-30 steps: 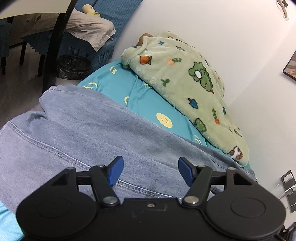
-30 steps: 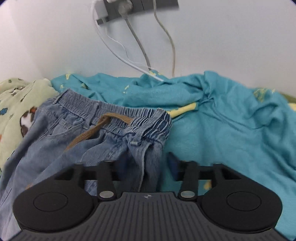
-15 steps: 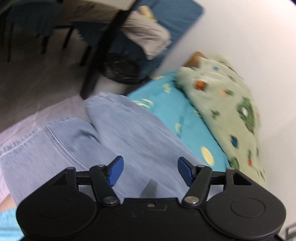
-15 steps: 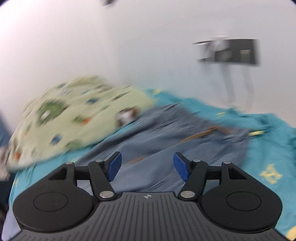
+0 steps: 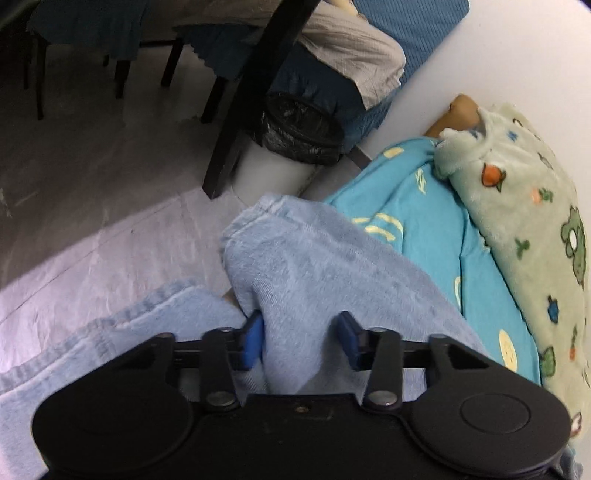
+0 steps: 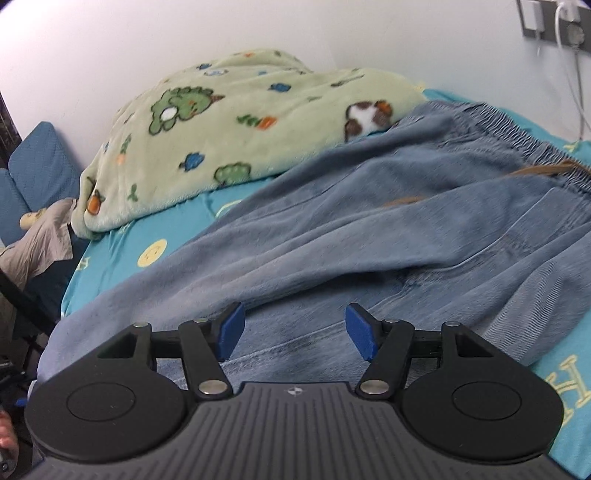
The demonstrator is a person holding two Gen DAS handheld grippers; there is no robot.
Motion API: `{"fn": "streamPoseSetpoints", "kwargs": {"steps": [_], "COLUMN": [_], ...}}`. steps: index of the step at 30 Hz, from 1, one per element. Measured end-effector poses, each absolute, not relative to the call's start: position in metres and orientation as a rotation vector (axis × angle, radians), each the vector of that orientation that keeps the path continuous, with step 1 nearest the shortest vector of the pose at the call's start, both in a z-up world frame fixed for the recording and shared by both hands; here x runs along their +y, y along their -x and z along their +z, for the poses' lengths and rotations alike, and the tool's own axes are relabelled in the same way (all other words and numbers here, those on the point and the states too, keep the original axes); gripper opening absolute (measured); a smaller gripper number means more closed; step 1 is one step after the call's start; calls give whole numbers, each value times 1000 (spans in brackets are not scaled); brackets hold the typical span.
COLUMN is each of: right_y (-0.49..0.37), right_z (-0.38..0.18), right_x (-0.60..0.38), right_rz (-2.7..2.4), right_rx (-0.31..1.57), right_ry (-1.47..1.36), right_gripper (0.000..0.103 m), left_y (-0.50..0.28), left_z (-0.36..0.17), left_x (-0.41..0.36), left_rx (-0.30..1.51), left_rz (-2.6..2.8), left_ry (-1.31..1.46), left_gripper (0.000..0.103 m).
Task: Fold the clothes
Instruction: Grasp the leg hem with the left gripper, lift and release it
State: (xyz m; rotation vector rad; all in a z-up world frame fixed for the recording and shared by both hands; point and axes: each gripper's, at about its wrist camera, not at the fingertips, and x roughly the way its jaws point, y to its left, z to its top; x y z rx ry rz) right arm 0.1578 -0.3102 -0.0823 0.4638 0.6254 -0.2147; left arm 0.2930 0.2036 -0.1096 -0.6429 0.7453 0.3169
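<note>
Left hand-held gripper (image 5: 300,339) straddles jeans (image 5: 314,273) — blanket (image 5: 524,229) beside.

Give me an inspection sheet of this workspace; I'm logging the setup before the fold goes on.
Surface: bed with teal sheet.
Job's things: blue jeans spread on the bed, waistband toward the wall; leg ends hang over the bed edge.
Clutter: green fleece blanket bunched against the wall.
Grippers: left gripper open, a denim fold between its fingers; right gripper open above the jeans.
Cables: white cable down from the wall socket.
Surroundings: bin with black liner, dark chairs, grey floor.
</note>
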Motion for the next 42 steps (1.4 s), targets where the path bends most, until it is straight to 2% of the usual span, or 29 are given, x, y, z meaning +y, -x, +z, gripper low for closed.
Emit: {"fn": "streamPoseSetpoints", "kwargs": {"steps": [1, 3, 6, 11, 19, 21, 27, 35, 42], "right_y": [-159, -162, -166, -170, -171, -172, -173, -172, -172], "right_z": [-84, -86, -89, -94, -99, -100, -107, -107, -108], "right_x": [-309, -307, -304, -301, -303, -304, -304, -305, -305], "right_rz": [-209, -198, -181, -159, -171, -175, -174, -171, -173], "right_rx": [631, 641, 657, 678, 702, 706, 729, 734, 740], "right_ry": [-468, -476, -488, -510, -517, -512, -502, -504, -510], "right_gripper": [64, 64, 64, 64, 64, 64, 64, 63, 63], "left_y": [-295, -299, -298, -293, -281, -281, -260, -262, -285], "left_z": [-105, -94, -73, -55, -88, -98, -92, -68, -80], "left_x": [199, 185, 157, 102, 20, 12, 10, 52, 94], "left_rx": [729, 679, 582, 499, 616, 648, 632, 552, 558], "left_rz": [322, 314, 245, 37, -252, -288, -400, -408, -325], "left_ry": [587, 458, 295, 178, -63, -112, -134, 54, 215], "left_gripper": [10, 6, 6, 6, 8, 11, 37, 41, 48]}}
